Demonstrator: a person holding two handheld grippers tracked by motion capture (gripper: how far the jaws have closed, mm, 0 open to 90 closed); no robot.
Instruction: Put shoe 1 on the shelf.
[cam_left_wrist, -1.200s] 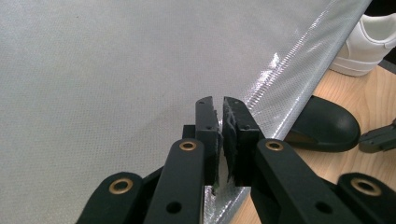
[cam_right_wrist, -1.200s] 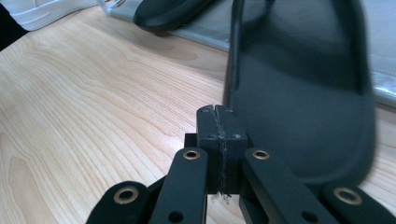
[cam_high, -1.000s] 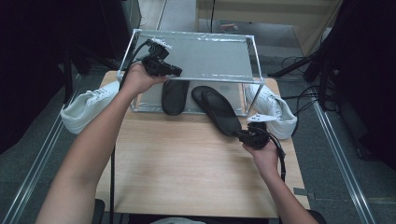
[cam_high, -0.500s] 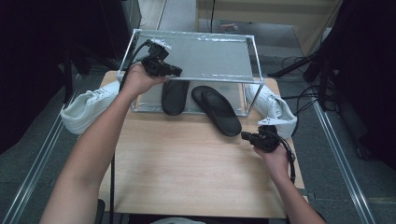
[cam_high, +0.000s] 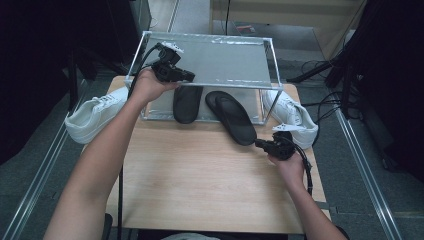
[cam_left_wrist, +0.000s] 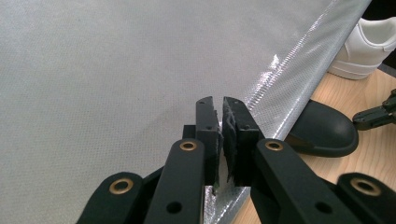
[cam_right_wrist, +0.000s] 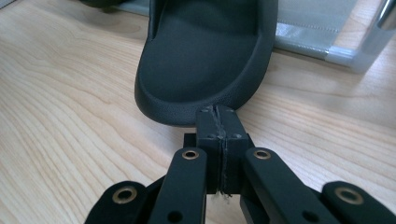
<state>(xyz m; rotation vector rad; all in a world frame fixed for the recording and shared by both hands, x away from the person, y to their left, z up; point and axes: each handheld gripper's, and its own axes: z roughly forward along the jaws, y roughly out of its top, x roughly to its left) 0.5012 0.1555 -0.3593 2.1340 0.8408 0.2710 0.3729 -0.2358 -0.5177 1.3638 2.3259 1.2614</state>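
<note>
The right gripper (cam_right_wrist: 218, 114), jaws shut and empty, sat at the heel of a black slipper (cam_high: 234, 117), likely nudging it under the silver rack (cam_high: 210, 60). The left gripper (cam_high: 190, 76), its jaws nearly shut and holding nothing, braced the rack's top. The matte, moulded slipper lay half-tucked beside its mate (cam_high: 186, 103).

Matt black rubbery slipper (cam_right_wrist: 205, 60); pale wood-grain table (cam_high: 200, 175); silvery woven shelf cloth (cam_left_wrist: 116, 70).

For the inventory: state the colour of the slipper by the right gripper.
Black slipper, plain; clearest in the right gripper view.
</note>
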